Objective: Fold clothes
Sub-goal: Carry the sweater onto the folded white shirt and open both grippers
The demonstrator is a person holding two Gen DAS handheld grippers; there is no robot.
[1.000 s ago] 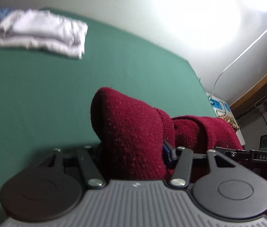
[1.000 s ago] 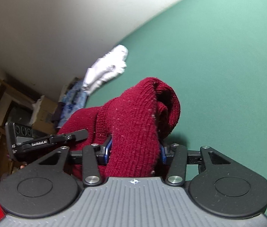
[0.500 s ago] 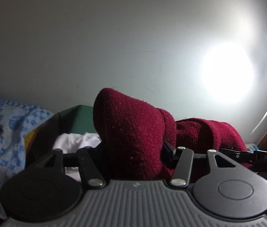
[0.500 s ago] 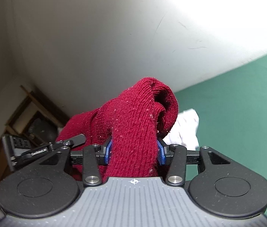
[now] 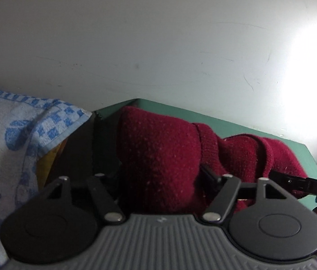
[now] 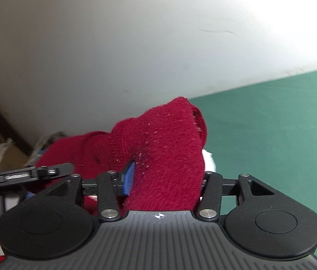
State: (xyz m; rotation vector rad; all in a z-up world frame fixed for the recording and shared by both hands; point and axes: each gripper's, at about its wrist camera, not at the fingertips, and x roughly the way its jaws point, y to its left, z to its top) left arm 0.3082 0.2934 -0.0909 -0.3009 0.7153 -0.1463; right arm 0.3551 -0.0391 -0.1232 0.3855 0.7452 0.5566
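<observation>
Red knit [image 5: 158,157] in both raised claws

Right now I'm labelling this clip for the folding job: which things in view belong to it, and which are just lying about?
Part of the job:
- red knitted garment
- left gripper, shut on it
- right gripper, shut on it
- green table

Just lying about:
- blue patterned cloth
- cardboard box
- white cloth, mostly hidden behind the garment

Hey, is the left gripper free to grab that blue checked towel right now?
Probably not: the left gripper is shut on the red sweater, though the towel lies unobstructed beside it.
</observation>
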